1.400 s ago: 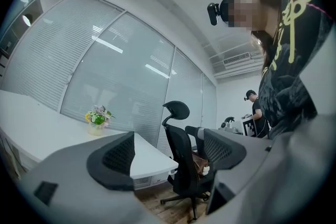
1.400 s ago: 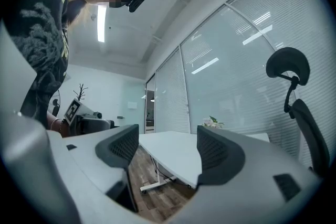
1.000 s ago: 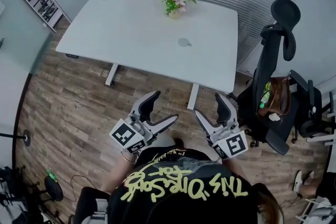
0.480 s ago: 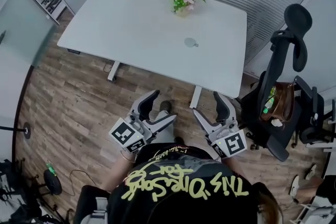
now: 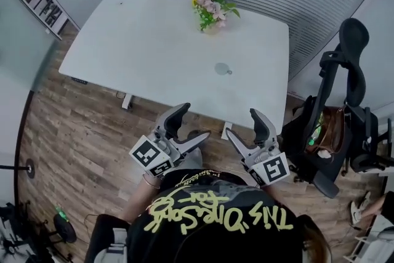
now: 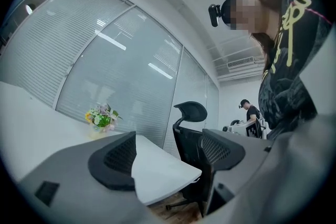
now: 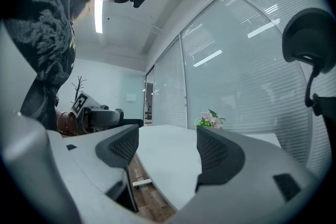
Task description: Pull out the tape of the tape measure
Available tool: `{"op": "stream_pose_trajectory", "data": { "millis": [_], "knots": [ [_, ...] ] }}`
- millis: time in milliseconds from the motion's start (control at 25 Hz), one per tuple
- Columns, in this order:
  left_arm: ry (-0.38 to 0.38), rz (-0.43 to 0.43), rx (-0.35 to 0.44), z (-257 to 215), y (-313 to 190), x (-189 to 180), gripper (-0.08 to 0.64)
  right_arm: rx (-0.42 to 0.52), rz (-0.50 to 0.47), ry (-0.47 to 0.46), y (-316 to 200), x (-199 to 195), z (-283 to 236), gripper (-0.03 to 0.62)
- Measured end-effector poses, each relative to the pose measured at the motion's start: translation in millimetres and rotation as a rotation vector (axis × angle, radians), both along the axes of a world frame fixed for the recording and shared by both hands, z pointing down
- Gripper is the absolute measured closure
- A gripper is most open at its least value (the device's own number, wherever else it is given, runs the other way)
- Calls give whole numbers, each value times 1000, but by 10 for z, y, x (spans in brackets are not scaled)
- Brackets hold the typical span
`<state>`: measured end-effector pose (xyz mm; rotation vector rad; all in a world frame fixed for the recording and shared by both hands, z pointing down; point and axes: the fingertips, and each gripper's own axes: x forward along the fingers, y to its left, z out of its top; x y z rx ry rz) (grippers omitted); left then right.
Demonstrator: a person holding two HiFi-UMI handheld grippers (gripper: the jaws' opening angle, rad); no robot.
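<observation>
We see a white table [image 5: 154,52], pink-green flowers [image 5: 212,8], brown plank floor [image 5: 80,126], a grey left gripper [image 5: 194,121] and right gripper [image 5: 242,122].

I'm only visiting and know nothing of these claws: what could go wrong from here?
The left gripper and right gripper are both open and empty, short of the table. The small round grey thing, probably the tape measure, lies well in from the edge; a hasty reach might push it away instead of gripping it. The flowers stand beyond it, so overreaching could tip them. The office chair is close on the right and might be bumped.
</observation>
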<state>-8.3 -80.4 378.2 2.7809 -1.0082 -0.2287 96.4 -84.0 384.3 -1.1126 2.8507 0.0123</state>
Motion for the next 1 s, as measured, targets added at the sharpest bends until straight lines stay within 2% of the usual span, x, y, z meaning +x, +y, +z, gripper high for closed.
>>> {"op": "stream_pose_trajectory", "data": {
  "millis": [480,1000],
  "knots": [
    [-17,97,29,-168,-1091,-177,175,24,76,20,-957,-252,-117,242],
    [-10,170,10,-143,-1762,-511,175,7,135,47,-1590,-586,-123,242]
  ]
}}
